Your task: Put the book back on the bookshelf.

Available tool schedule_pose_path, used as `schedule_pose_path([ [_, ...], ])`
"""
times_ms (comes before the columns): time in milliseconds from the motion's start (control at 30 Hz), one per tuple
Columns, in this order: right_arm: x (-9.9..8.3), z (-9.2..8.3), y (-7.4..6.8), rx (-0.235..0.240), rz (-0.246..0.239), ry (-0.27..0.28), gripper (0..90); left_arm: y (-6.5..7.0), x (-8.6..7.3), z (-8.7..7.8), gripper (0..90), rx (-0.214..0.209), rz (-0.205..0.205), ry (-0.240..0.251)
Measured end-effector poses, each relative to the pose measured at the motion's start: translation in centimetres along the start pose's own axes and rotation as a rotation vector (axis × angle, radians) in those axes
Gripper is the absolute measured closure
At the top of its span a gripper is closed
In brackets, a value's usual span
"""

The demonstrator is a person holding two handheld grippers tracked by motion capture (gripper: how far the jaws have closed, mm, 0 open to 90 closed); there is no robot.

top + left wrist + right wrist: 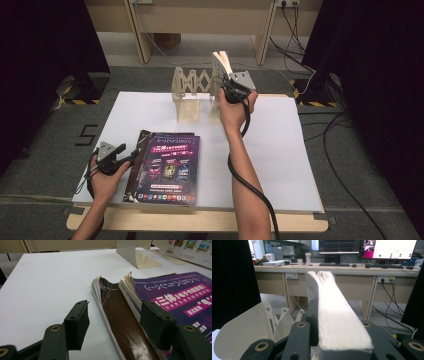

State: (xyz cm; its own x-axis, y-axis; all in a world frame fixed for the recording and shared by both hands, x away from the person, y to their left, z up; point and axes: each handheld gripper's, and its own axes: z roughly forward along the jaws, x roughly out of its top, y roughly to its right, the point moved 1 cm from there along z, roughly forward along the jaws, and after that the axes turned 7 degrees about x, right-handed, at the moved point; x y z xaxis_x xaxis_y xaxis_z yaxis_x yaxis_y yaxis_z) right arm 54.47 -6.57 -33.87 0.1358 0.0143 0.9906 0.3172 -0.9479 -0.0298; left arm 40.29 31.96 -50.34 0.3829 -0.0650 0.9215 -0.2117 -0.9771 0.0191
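the right gripper (226, 85) is clamping a book (220, 62) upright by the rack (189, 90) (left gripper (122, 151) fingers apart, resting beside the magazines (167, 167)).

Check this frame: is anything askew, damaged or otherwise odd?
Yes. The stack of magazines lies untidily: the brown one sticks out sideways from under the purple one, and their page corners look frayed and curled. The book in the right gripper fans open at its far end.
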Motion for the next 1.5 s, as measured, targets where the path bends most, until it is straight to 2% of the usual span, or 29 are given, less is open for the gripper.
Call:
schedule_pose_path([
  [200,-0.4,-0.7,0.5,-0.011,-0.012,-0.008,73.2,0.0,0.0,0.0,39.2,0.002,0.006,-0.001],
  [300,-0.1,-1.0,0.6,-0.001,0.001,-0.018,69.2,0.1,0.0,0.0,39.2,0.002,0.006,0.000],
  [367,0.1,-1.1,0.6,-0.003,-0.014,-0.025,66.5,0.1,0.0,0.0,39.2,0.002,0.007,-0.001],
  [533,0.1,-1.0,0.7,0.011,0.019,-0.039,61.0,0.1,0.0,0.0,39.1,0.002,0.003,0.002],
  [767,-0.2,-0.7,0.8,0.009,0.018,-0.066,58.7,0.0,0.0,0.0,38.9,0.002,0.001,0.001],
  [900,0.0,-0.6,0.9,0.000,0.015,-0.085,60.9,0.0,0.0,0.0,38.9,0.002,0.003,0.000],
  [1033,0.1,-0.5,1.1,-0.001,0.039,-0.107,70.8,0.0,0.0,0.0,38.9,0.002,0.004,0.000],
  [1100,0.1,-0.5,1.1,-0.015,0.034,-0.115,73.0,0.0,0.0,0.0,38.9,0.002,0.004,0.000],
  [1267,0.3,-0.5,1.1,-0.018,0.039,-0.131,74.2,0.1,0.0,0.0,39.0,0.002,0.007,0.000],
  [1500,0.3,-0.4,1.0,-0.017,0.056,-0.109,74.6,0.0,0.0,0.0,39.0,0.000,0.005,-0.003],
])
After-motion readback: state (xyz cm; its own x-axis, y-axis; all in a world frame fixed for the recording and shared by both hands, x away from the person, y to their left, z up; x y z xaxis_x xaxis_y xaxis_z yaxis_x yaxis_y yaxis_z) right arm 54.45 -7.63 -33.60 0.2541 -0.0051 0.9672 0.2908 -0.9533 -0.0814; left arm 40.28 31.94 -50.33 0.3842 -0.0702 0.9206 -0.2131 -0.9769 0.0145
